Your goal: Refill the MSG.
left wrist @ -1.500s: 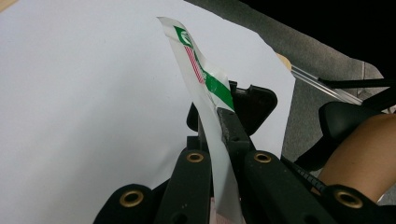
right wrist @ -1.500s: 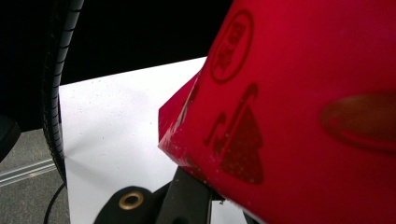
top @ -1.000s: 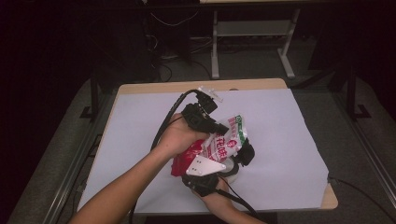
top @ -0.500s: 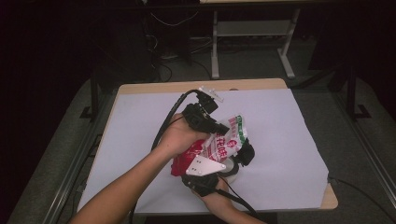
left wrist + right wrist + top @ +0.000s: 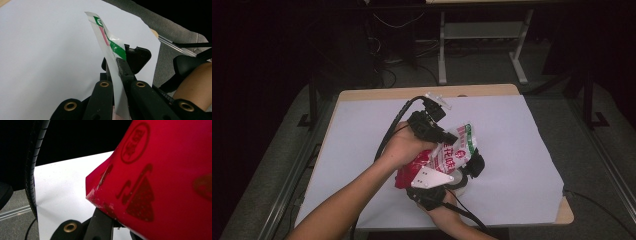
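A snack bag [image 5: 453, 154], red with a white and green top, is held up over the middle of the white-covered table [image 5: 522, 135]. My left gripper [image 5: 451, 137] comes at it from the upper left. In the left gripper view that gripper [image 5: 117, 63] is shut on the bag's thin white and green edge [image 5: 110, 46]. My right gripper [image 5: 469, 170], with its grey plate, sits below the bag at the near side. In the right gripper view the red bag [image 5: 162, 170] covers most of the jaws, and its lower corner sits in the gripper [image 5: 116, 226], which is shut on it.
White sheet lies free to the left and right of the bag. The wooden table edge [image 5: 427, 92] shows at the back, with desk legs [image 5: 442, 50] and cables on the dark floor behind. A black cable [image 5: 32, 170] hangs at the left of the right gripper view.
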`<state>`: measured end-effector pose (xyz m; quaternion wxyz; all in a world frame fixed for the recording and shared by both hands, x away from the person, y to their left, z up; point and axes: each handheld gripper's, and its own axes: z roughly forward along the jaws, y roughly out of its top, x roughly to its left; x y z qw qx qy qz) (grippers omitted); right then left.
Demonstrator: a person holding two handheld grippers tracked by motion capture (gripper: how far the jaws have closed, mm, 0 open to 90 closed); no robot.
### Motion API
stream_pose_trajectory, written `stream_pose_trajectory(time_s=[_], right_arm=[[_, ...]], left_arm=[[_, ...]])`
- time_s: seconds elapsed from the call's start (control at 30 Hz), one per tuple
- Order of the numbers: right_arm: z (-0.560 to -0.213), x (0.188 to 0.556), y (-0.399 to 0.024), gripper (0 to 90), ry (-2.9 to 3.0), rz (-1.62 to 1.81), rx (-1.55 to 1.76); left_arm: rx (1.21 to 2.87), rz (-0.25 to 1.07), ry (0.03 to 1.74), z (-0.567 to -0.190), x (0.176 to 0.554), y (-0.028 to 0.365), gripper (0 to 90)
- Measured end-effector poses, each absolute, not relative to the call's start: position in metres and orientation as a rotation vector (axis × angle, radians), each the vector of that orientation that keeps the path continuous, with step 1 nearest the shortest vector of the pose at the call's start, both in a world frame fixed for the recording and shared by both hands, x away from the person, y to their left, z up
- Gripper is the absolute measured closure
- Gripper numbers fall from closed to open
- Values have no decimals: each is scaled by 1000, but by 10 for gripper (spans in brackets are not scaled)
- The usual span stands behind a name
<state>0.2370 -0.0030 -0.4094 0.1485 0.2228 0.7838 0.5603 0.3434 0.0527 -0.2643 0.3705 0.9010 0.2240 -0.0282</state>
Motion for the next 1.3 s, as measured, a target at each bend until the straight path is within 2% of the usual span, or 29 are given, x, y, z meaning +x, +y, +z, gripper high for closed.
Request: stream_pose_trajectory(time_s=[1.3], right_arm=[[-405, 237, -1, 899, 2240, 1636, 625]], left_arm=[[2320, -45, 582, -263, 343, 52, 900]])
